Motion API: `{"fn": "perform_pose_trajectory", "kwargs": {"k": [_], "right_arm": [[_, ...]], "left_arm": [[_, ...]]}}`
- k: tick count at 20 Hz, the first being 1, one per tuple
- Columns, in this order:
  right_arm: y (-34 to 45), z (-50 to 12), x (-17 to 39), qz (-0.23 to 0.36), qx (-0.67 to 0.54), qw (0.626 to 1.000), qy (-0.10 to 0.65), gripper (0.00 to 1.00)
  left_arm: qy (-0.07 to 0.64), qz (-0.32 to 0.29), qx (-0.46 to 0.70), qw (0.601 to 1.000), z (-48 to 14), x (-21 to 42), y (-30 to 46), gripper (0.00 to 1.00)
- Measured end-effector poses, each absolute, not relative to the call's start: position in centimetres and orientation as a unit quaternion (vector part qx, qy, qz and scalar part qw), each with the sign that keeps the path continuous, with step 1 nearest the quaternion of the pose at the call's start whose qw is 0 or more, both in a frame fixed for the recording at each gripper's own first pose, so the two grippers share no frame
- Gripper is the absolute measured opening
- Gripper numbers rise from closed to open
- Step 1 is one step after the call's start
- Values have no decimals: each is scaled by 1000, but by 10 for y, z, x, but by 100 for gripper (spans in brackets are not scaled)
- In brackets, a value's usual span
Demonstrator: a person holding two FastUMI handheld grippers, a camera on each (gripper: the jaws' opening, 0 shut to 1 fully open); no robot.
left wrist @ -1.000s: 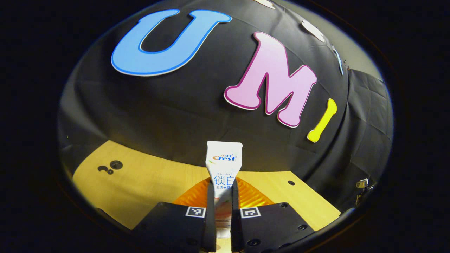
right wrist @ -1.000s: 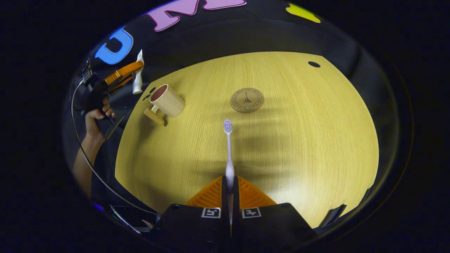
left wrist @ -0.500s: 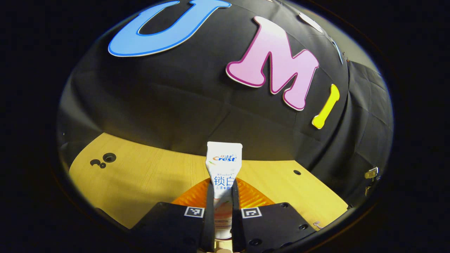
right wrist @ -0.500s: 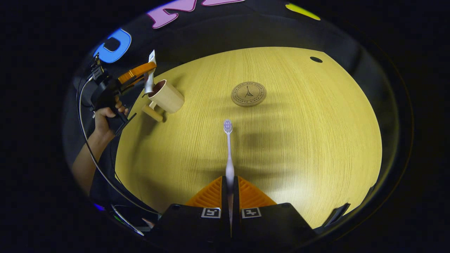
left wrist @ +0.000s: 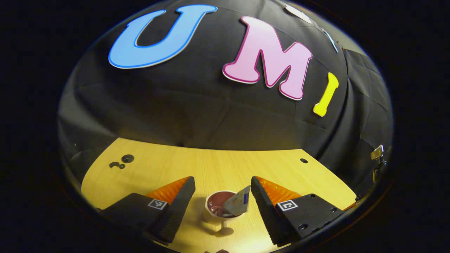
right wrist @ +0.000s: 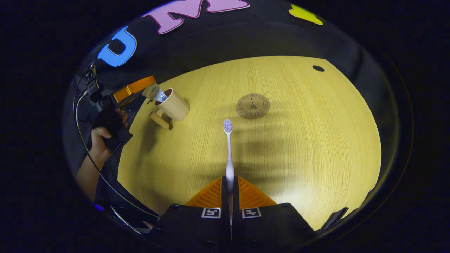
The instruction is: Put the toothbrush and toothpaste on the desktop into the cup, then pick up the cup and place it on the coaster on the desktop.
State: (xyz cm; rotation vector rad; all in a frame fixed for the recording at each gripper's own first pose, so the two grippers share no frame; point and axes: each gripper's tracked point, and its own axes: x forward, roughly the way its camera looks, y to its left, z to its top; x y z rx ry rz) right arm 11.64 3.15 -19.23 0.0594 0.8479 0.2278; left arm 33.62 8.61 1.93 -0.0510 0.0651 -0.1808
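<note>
Ribbed wedge-shaped fingers (left wrist: pixel 175 203) on boxy black screw-studded blocks with square coded markers — a black cable (right wrist: pixel 86 147) trails past the bare-armed hand (right wrist: pixel 100 140).

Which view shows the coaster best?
The right gripper view: the coaster lies in full sight on the desk, beyond the toothbrush. The left gripper view looks at the cup instead.

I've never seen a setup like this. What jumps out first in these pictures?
In the left gripper view, the left tongs stand wide open above a cup with a toothpaste tube leaning in it. In the right gripper view, the right tongs pinch a toothbrush over the wooden desktop, its head pointing toward a round coaster.
</note>
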Motion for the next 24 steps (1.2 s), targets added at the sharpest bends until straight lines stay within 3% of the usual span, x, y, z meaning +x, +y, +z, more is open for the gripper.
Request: {"fn": "perform_pose_trajectory", "kwargs": {"k": [12, 24], "right_arm": [[137, -98, 213, 203, 30, 936, 285, 7], [245, -74, 306, 244, 64, 952, 174, 6]], "left_arm": [[105, -1, -100, 989, -75, 138, 121, 98], [82, 43, -234, 968, -81, 116, 145, 98]]}}
